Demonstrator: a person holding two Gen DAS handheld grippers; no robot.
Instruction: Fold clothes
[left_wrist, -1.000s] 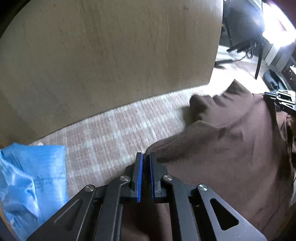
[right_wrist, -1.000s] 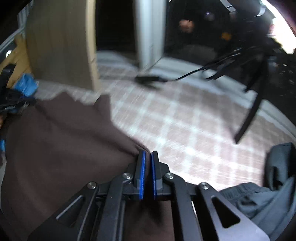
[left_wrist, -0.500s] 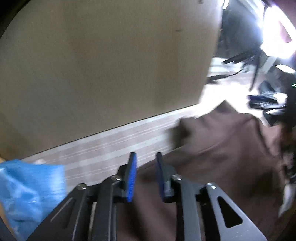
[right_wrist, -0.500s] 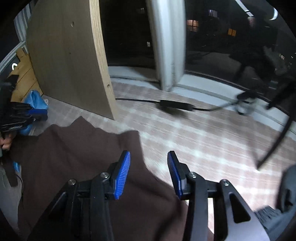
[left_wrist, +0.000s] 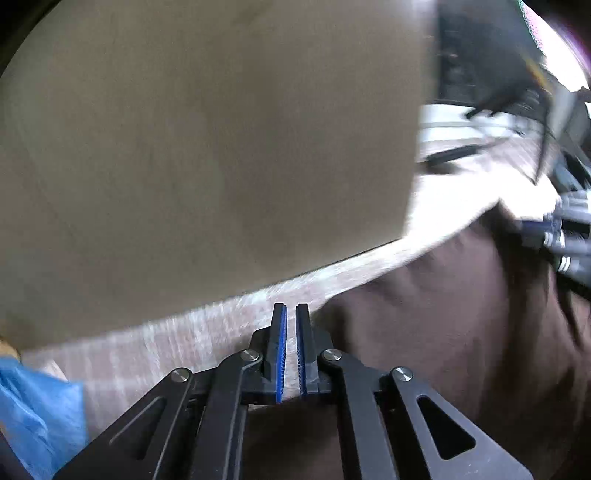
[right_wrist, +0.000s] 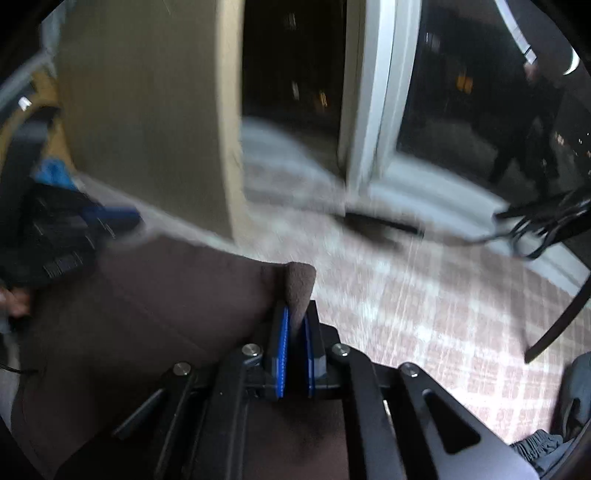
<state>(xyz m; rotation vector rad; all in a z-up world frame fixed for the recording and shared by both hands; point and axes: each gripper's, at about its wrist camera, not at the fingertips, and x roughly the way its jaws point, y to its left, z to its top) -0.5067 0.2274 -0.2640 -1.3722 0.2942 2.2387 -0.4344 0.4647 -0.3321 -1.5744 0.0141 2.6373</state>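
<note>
Both claws, spread apart half a second ago, have closed again.
Right claw (right_wrist: 294, 321) pinches the brown garment (right_wrist: 147, 314) on the checked floor (right_wrist: 424, 295); left claw (left_wrist: 290, 332) nearly shut at its edge, grip unclear.

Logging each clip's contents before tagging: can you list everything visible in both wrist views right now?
Brown garment: one, dark brown, spread on the rug, a corner pinched in the right gripper.
Checked rug: one, pinkish and white, under the garment.
Wooden panel: one, tan, upright behind the rug.
Blue plastic bag: one, blue, beside the left gripper.
Grey garment: one, dark grey, rug's right edge.
Cables: several, black, by the glass door.
Left gripper: black, blue pads, shut; cloth between the pads unclear.
Right gripper: black, blue pads, clamping cloth.
</note>
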